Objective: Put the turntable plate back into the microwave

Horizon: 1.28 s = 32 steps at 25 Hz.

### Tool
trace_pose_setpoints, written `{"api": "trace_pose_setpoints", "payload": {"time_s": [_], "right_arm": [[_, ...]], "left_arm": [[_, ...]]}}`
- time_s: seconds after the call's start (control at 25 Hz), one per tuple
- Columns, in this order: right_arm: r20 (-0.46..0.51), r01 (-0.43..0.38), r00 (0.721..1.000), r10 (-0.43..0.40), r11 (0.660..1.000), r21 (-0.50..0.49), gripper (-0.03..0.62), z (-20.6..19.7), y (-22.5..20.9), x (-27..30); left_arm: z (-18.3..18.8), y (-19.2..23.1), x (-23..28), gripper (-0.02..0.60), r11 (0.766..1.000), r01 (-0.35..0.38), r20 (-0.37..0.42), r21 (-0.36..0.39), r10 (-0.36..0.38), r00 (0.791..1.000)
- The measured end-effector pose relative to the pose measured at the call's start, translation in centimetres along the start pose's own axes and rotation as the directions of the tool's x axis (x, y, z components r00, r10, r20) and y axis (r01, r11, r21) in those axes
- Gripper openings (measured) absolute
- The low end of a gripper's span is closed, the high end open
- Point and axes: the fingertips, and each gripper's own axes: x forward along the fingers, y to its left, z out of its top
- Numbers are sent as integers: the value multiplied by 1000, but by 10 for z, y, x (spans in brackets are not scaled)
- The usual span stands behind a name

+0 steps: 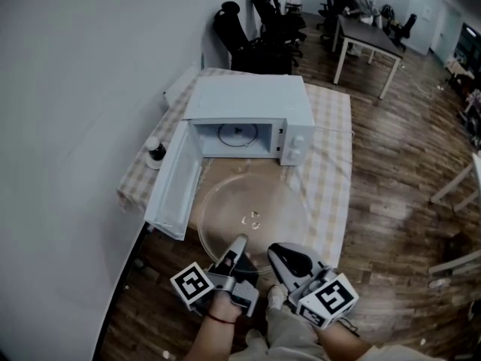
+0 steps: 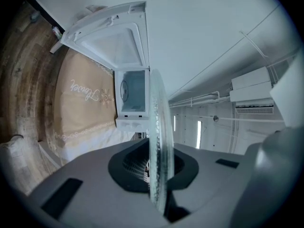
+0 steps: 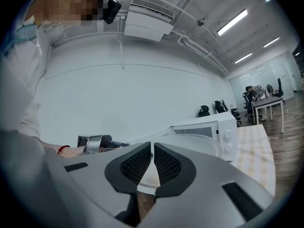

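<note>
The round glass turntable plate [image 1: 252, 213] hangs level in front of the white microwave [image 1: 248, 104], just above the table. The microwave's door [image 1: 174, 183] swings open to the left, and a roller ring [image 1: 237, 134] lies inside the cavity. My left gripper [image 1: 239, 243] is shut on the plate's near rim, and my right gripper [image 1: 279, 253] is shut on the same rim just to its right. The left gripper view is rolled, so the plate [image 2: 156, 141] stands edge-on between the pads of my left gripper [image 2: 154, 167]. My right gripper [image 3: 152, 161] pinches the plate's [image 3: 194, 144] edge.
A checked cloth [image 1: 331, 149] covers the table, with a beige mat [image 1: 204, 201] under the plate. A small dark bottle [image 1: 157, 152] stands at the table's left edge by the wall. Office chairs [image 1: 252, 25] and a desk [image 1: 368, 36] stand farther back on the wooden floor.
</note>
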Motion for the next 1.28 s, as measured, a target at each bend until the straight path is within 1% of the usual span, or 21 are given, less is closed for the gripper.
{"api": "trace_pose_setpoints", "payload": {"time_s": [0.36,0.56,0.72,1.04,1.16,1.28], "right_arm": [[-11,-48,999,48,999,-8,41,6,-27,27],[-9,-55,998,55,998,-10,41,1,-41,42],[-15,-27,1000,26,999,-17,41,-6,-53,59],[-15,90,996,-90,996,-16,41,-24,-75,93],[-9,109,994,-109,994,-10,41,-33,-83,104],[9,108,994,-108,994,-24,41,-37,-89,113]], "left_arm": [[21,2,37,12,1000,13,-31,-1,-13,999],[35,7,53,12,1000,10,-73,30,-7,997],[47,13,68,12,999,8,-103,41,-4,995],[74,38,96,12,1000,8,-199,29,-2,980],[81,49,105,12,1000,7,-215,16,-3,977],[88,60,112,12,1000,-2,-218,10,4,976]]}}
